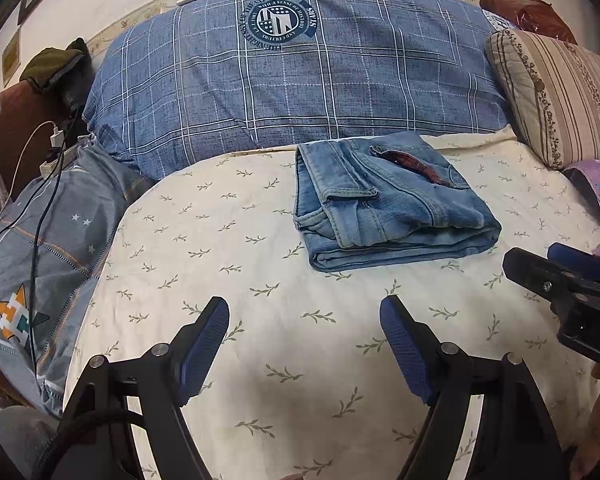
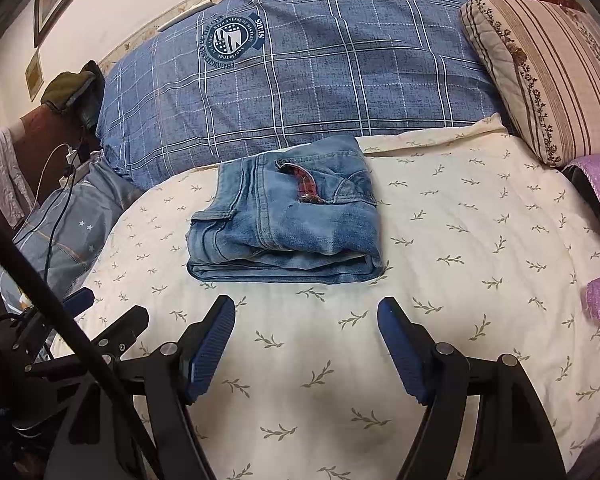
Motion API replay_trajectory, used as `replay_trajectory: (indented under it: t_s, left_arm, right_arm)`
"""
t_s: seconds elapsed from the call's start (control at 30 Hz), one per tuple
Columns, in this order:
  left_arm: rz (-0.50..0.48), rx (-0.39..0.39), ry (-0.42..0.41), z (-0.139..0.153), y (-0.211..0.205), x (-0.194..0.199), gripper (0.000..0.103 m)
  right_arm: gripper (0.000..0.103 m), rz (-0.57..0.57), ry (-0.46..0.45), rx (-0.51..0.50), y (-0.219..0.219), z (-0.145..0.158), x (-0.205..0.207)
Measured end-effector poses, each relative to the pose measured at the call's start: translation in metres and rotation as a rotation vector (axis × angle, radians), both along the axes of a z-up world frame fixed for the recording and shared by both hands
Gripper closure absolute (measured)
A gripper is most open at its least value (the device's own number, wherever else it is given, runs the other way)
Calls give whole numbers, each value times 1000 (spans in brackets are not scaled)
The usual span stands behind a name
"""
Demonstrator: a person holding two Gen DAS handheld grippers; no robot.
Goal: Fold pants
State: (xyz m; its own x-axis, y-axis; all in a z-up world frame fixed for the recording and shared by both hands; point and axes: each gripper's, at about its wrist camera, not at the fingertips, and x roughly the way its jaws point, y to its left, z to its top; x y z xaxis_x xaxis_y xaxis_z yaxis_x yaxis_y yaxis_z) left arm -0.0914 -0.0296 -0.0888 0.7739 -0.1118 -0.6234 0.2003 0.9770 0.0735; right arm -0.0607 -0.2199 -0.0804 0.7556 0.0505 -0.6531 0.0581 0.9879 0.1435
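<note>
Blue ribbed pads on both tools stand wide apart, nothing between them. Left gripper [image 1: 304, 340] hovers over the cream leaf-print sheet [image 1: 300, 360]; right gripper [image 2: 306, 344] does likewise over the same sheet [image 2: 460, 280].

Just ahead of both lie the folded jeans [image 1: 388, 204], a compact stack, fold edge facing the tools. From the left tool they sit ahead & slightly right; from the right tool, ahead & slightly left [image 2: 288, 220]. A red-brown patch shows on the top layer in both views.

Left view only: the right tool's black body w/ blue tip at far right edge, and an orange-green star print on the grey cover [image 1: 40, 260] to the left. Right view only: the left tool's black frame at lower left, plus a dark cable crossing in front.

Beyond the jeans, touching their far edge, a big blue plaid duvet [image 1: 300, 80] w/ round crest. Striped pillow [image 1: 560, 96] far right; white charger [image 1: 56, 138] far left.
</note>
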Motion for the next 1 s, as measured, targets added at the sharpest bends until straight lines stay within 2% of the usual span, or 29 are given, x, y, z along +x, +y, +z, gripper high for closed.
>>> replay_trajectory:
  t_s: [1.0]
  left_arm:
    - [-12,1,10,-1,1,3,25]
  right_arm:
    - [28,0,-3,-5,-1,2,0]
